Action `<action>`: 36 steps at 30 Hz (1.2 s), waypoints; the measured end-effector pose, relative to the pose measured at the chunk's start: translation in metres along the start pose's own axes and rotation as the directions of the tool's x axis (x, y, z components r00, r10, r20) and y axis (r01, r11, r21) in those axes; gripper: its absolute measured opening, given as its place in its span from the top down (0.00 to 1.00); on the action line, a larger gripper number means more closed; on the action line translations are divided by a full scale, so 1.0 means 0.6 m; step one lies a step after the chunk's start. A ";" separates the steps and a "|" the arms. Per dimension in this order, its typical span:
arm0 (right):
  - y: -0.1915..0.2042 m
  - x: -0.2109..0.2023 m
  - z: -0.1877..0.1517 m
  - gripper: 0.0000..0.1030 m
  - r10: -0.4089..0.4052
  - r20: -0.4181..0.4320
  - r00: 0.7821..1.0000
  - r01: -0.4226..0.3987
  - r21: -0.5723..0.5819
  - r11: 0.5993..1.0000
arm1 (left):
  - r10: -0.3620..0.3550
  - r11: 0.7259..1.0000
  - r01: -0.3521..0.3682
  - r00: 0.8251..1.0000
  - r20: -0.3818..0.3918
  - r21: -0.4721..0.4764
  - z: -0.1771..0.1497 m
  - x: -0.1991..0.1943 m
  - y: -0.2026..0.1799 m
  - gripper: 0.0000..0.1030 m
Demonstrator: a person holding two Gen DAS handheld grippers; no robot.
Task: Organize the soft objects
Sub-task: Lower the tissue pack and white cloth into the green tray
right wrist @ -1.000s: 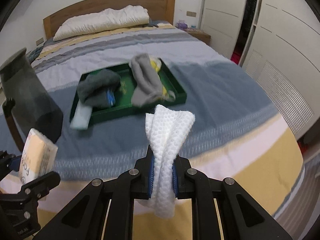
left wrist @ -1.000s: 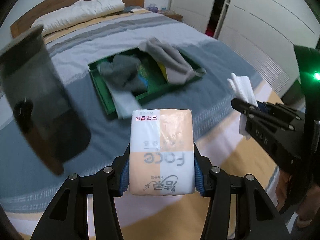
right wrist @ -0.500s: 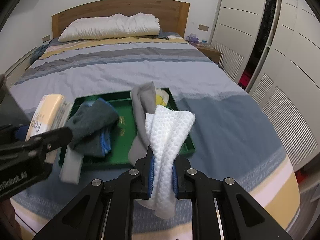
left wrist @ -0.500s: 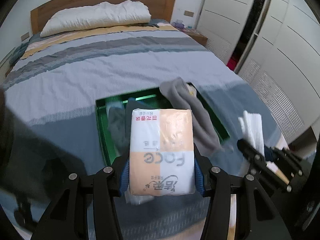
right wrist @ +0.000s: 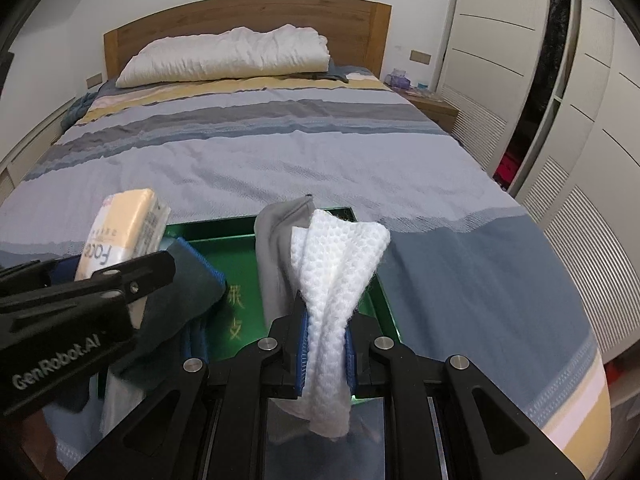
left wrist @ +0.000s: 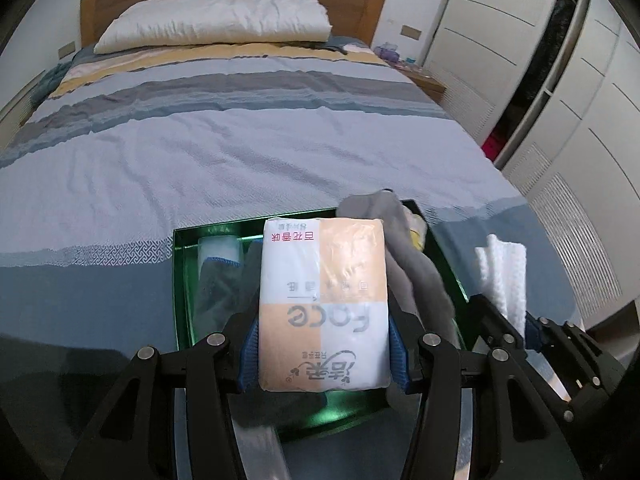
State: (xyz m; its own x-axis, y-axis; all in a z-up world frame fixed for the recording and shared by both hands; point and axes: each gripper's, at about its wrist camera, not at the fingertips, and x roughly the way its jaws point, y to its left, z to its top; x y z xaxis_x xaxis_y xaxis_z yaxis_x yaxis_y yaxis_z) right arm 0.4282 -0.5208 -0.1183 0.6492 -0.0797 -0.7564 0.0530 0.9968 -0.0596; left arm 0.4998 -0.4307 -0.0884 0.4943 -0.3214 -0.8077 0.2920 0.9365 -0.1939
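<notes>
My left gripper (left wrist: 322,354) is shut on an orange-and-white tissue pack (left wrist: 323,304) and holds it above a green tray (left wrist: 179,280) on the bed. My right gripper (right wrist: 326,350) is shut on a white waffle-weave cloth (right wrist: 334,276), also over the tray (right wrist: 240,276). The tray holds a light grey sock (right wrist: 274,252) draped over its right part and a dark grey cloth with blue trim (right wrist: 188,280) at its left. The tissue pack (right wrist: 120,228) and left gripper show at the left of the right wrist view; the white cloth (left wrist: 504,276) shows at the right of the left wrist view.
The bed has a striped blue, grey and yellow cover (left wrist: 240,140), a white pillow (left wrist: 216,20) and a wooden headboard (right wrist: 240,20). White wardrobes (right wrist: 560,100) stand along the right. A nightstand (right wrist: 432,106) sits beside the bed head.
Both grippers have moved forward over the bed and now hang above the tray, still holding the tissue pack and the white cloth. The dark object at the left has left view.
</notes>
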 end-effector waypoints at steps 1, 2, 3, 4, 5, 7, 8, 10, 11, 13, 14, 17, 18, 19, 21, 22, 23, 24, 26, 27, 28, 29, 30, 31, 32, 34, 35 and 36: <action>0.002 0.008 0.004 0.87 0.001 -0.002 1.000 -0.001 -0.004 1.000 | 0.007 1.000 -0.007 1.000 0.001 0.001 0.003 0.006 -0.001 0.55; 0.006 0.019 0.007 0.87 0.009 -0.006 1.000 -0.009 -0.013 1.000 | 0.021 1.000 -0.021 1.000 0.004 0.004 0.004 0.012 0.000 0.55; 0.010 0.028 0.010 0.87 0.011 -0.009 1.000 -0.011 -0.024 1.000 | 0.036 0.999 -0.036 0.999 0.008 0.008 0.005 0.018 0.000 0.55; 0.013 0.033 0.014 0.87 0.011 -0.012 1.000 -0.012 -0.033 0.999 | 0.049 0.999 -0.049 0.999 0.009 0.007 0.005 0.023 0.001 0.55; 0.016 0.038 0.017 0.87 0.014 -0.013 1.000 -0.015 -0.040 0.999 | 0.065 0.998 -0.065 0.998 0.007 0.003 0.006 0.029 0.005 0.55; 0.021 0.052 0.023 0.87 0.013 -0.021 1.000 -0.014 -0.050 0.999 | 0.085 0.996 -0.085 0.996 0.001 -0.010 0.006 0.040 0.014 0.55; 0.022 0.058 0.025 0.87 0.011 -0.024 1.000 -0.012 -0.054 0.998 | 0.089 0.996 -0.089 0.996 0.000 -0.013 0.004 0.043 0.018 0.55; 0.025 0.065 0.031 0.87 0.009 -0.024 1.000 -0.010 -0.063 0.998 | 0.107 0.994 -0.107 0.994 0.003 -0.007 0.003 0.048 0.022 0.55; 0.027 0.068 0.034 0.87 0.006 -0.023 1.000 -0.008 -0.071 0.997 | 0.115 0.993 -0.115 0.993 0.008 -0.002 0.003 0.050 0.022 0.55; 0.029 0.066 0.032 0.86 0.003 -0.022 1.000 -0.005 -0.084 0.996 | 0.120 0.993 -0.120 0.993 0.014 -0.001 0.002 0.052 0.025 0.55; 0.029 0.070 0.033 0.87 0.001 -0.025 1.000 -0.003 -0.087 0.996 | 0.119 0.993 -0.119 0.993 0.014 -0.002 0.002 0.053 0.025 0.55; 0.027 0.076 0.032 0.86 -0.006 -0.035 0.999 0.003 -0.086 0.996 | 0.131 0.991 -0.131 0.991 0.023 0.013 0.000 0.056 0.021 0.55; 0.027 0.078 0.032 0.86 -0.010 -0.038 0.999 0.006 -0.087 0.996 | 0.132 0.991 -0.132 0.991 0.024 0.017 0.000 0.056 0.020 0.55; 0.029 0.082 0.033 0.86 -0.014 -0.043 0.999 0.010 -0.089 0.996 | 0.129 0.991 -0.130 0.991 0.021 0.020 -0.001 0.057 0.019 0.55; 0.030 0.089 0.036 0.86 -0.021 -0.046 0.999 0.016 -0.092 0.996 | 0.129 0.991 -0.130 0.991 0.021 0.028 -0.002 0.058 0.017 0.55; 0.030 0.093 0.038 0.86 -0.022 -0.051 0.998 0.017 -0.092 0.996 | 0.133 0.990 -0.133 0.991 0.023 0.036 -0.002 0.059 0.015 0.55; 0.031 0.097 0.041 0.86 -0.026 -0.053 0.998 0.021 -0.094 0.995 | 0.134 0.990 -0.135 0.991 0.023 0.040 -0.002 0.060 0.015 0.55; 0.032 0.100 0.043 0.86 -0.030 -0.054 0.998 0.025 -0.097 0.995 | 0.135 0.990 -0.136 0.991 0.021 0.039 -0.002 0.061 0.016 0.55; 0.034 0.105 0.045 0.86 -0.033 -0.059 0.998 0.027 -0.102 0.994 | 0.135 0.990 -0.136 0.991 0.015 0.039 -0.002 0.064 0.017 0.55; 0.035 0.107 0.046 0.86 -0.034 -0.062 0.998 0.027 -0.106 0.994 | 0.136 0.990 -0.137 0.991 0.014 0.039 -0.001 0.065 0.017 0.55; 0.035 0.109 0.047 0.86 -0.036 -0.064 0.997 0.028 -0.110 0.994 | 0.135 0.990 -0.135 0.991 0.011 0.037 0.000 0.067 0.018 0.55; 0.036 0.111 0.047 0.86 -0.034 -0.066 0.997 0.027 -0.111 0.993 | 0.133 0.990 -0.134 0.991 0.009 0.037 0.000 0.069 0.019 0.55; 0.038 0.114 0.047 0.86 -0.033 -0.068 0.997 0.025 -0.113 0.993 | 0.134 0.990 -0.134 0.991 0.007 0.038 0.001 0.071 0.019 0.55; 0.038 0.114 0.046 0.86 -0.033 -0.067 0.997 0.025 -0.114 0.993 | 0.134 0.990 -0.135 0.991 0.006 0.039 0.001 0.072 0.018 0.55; 0.039 0.117 0.047 0.86 -0.033 -0.071 0.997 0.025 -0.114 0.993 | 0.133 0.990 -0.133 0.991 0.003 0.041 0.001 0.074 0.018 0.55; 0.041 0.119 0.046 0.86 -0.033 -0.075 0.997 0.024 -0.114 0.993 | 0.132 0.990 -0.132 0.991 0.002 0.047 0.000 0.076 0.016 0.55; 0.041 0.121 0.046 0.86 -0.034 -0.075 0.997 0.025 -0.116 0.993 | 0.133 0.990 -0.133 0.991 0.005 0.053 -0.001 0.076 0.014 0.55; 0.043 0.122 0.046 0.86 -0.033 -0.075 0.997 0.025 -0.116 0.993 | 0.137 0.989 -0.137 0.991 0.009 0.061 -0.002 0.077 0.012 0.55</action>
State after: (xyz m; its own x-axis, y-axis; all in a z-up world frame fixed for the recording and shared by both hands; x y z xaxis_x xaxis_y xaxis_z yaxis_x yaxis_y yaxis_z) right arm 0.4979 -0.5010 -0.1570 0.5881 -0.1127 -0.8009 -0.0197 0.9880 -0.1535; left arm 0.5241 -0.4387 -0.1278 0.5369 -0.1913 -0.8217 0.2705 0.9616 -0.0472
